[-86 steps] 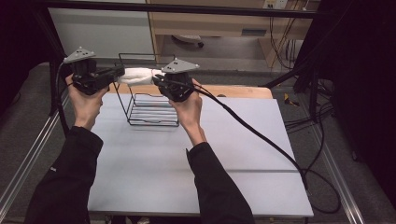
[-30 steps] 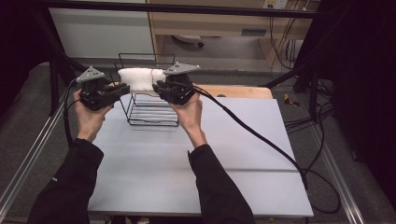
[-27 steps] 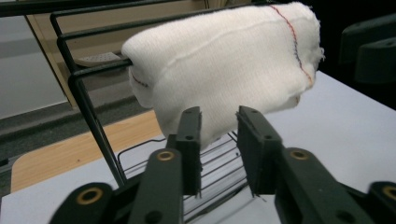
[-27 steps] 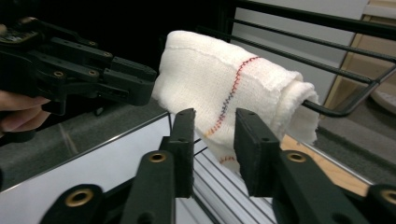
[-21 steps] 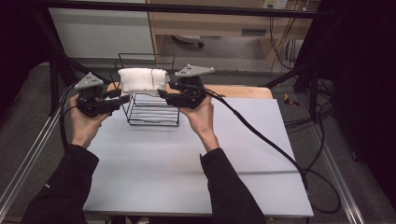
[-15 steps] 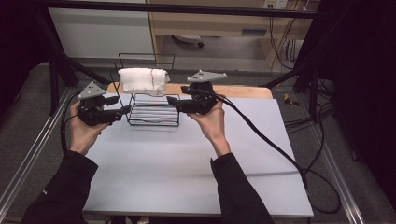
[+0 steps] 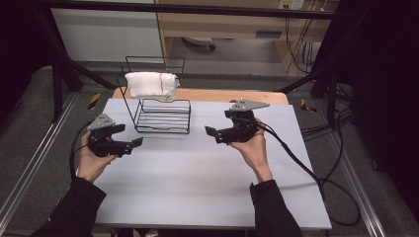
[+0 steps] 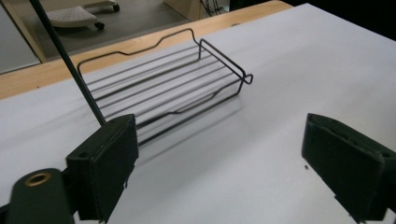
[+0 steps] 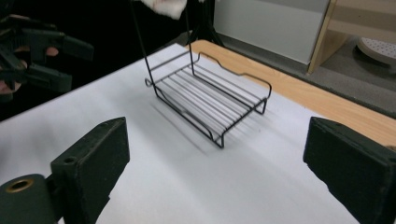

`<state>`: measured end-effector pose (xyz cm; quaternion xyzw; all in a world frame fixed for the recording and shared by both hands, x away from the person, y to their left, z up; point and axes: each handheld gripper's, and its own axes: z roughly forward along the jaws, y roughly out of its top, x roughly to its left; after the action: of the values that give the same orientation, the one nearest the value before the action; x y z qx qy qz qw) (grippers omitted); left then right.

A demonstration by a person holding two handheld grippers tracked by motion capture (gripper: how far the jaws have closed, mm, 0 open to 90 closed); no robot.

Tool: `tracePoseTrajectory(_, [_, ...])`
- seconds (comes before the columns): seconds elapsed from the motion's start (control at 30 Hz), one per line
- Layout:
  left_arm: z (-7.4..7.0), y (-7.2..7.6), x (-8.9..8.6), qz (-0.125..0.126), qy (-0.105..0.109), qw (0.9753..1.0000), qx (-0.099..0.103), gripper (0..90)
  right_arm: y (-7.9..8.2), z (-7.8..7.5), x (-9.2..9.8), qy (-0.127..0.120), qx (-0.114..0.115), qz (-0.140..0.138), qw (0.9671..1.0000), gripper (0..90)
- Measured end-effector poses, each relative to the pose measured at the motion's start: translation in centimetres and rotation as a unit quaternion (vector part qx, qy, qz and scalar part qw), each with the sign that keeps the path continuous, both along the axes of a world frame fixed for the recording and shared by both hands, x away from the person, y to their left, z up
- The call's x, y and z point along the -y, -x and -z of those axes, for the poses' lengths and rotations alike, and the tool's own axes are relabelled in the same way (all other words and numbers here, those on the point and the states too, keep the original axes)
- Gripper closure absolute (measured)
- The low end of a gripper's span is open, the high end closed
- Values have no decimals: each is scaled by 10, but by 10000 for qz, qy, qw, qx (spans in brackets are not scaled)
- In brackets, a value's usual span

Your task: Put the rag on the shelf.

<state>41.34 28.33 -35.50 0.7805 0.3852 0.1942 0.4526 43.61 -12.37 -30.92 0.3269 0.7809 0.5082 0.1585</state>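
A white towel (image 7: 151, 84) hangs on the wire rack (image 7: 163, 114), between and beyond the left tool (image 7: 129, 141) and right tool (image 7: 213, 133), both with jaws apart.

1. In my right gripper view, the white folded cloth (image 9: 164, 6) at twelve o'clock is cut off by the top edge; I see just its lower fringe.
2. In my left gripper view, the black wire rack (image 8: 163, 88) loses its uprights past the top edge.
3. The person's dark sleeves (image 7: 276, 210) run off the high view at six o'clock.
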Motion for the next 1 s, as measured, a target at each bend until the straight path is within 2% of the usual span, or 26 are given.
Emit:
tracePoseTrajectory(0.23, [23,14,1,170,48,9998,-84,74,14,27,30,-6,-356,4,9994,20])
tracePoseTrajectory(0.6, [55,27,-4,212,-17,9994,-259,73,33,72,73,51,-613,251,9978,5])
tracePoseTrajectory(0.8, [64,33,-6,277,-119,9991,-293,74,46,97,96,-41,-796,308,9963,5])
tracePoseTrajectory(1.0, [70,35,-5,354,-223,9986,-317,76,58,117,121,-143,-838,364,9957,4])
